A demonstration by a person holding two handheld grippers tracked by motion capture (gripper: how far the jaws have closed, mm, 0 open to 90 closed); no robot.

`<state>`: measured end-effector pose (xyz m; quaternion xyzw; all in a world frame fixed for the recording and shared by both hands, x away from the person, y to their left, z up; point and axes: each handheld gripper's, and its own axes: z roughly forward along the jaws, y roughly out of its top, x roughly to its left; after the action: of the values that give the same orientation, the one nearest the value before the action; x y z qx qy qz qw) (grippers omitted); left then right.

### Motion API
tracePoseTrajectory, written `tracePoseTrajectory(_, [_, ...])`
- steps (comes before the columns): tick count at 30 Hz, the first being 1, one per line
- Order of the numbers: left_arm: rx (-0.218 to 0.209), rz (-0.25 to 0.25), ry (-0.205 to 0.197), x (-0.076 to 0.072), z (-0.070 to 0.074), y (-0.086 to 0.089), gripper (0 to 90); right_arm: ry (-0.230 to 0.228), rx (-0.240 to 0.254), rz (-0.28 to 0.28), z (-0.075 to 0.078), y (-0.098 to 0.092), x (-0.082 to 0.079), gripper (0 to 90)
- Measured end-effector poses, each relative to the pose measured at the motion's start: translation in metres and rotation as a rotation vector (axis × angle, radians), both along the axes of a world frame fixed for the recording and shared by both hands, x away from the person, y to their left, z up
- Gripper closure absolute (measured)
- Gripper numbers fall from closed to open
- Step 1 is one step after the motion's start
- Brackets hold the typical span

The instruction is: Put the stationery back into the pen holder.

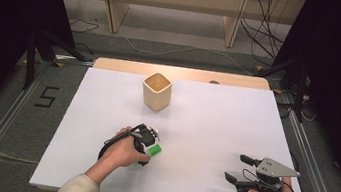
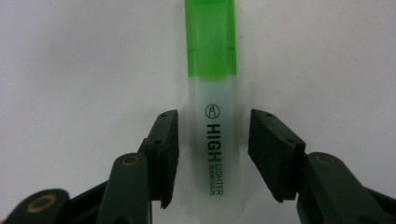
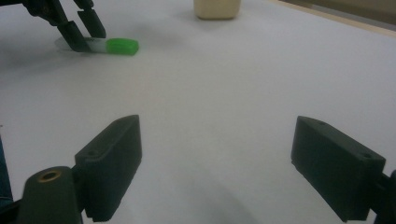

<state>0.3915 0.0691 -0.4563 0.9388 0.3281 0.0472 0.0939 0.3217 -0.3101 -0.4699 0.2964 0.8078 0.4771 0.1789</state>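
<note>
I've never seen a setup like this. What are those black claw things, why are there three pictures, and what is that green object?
No robot here: a person sits at a white table and holds a hand tool with two black jaws in each hand. The high view looks down from above; the other two come from small cameras riding on each tool, looking along its jaws.

The left gripper is lowered over a green-capped highlighter lying flat on the table. Its jaws stand on either side of the clear barrel, with a small gap each side, so the pen is not yet gripped. The right gripper rests near the table's edge with its jaws wide open and nothing between them. Farther back stands a squarish beige cup.
</note>
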Motion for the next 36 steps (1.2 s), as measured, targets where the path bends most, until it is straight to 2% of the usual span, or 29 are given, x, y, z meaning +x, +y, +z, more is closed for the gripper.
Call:
tracePoseTrajectory(5, [0.020,-0.001,0.010,0.0029,-0.0025,-0.0013,55.2,0.000,-0.001,0.000,0.0000,0.0000,-0.0001,17.2])
tracePoseTrajectory(9, [0.007,0.021,0.017,0.0032,-0.0029,-0.0021,57.8,-0.002,0.000,0.001,-0.0002,0.0001,0.0002,17.2])
tracePoseTrajectory(20, [-0.002,0.034,0.049,0.0067,-0.0022,-0.0007,65.5,0.001,-0.001,0.003,-0.0005,0.0002,0.0003,17.2])
tracePoseTrajectory(36, [0.003,0.041,0.043,0.0058,-0.0019,-0.0019,66.0,0.009,0.000,0.001,-0.0004,0.0002,-0.0004,17.2])
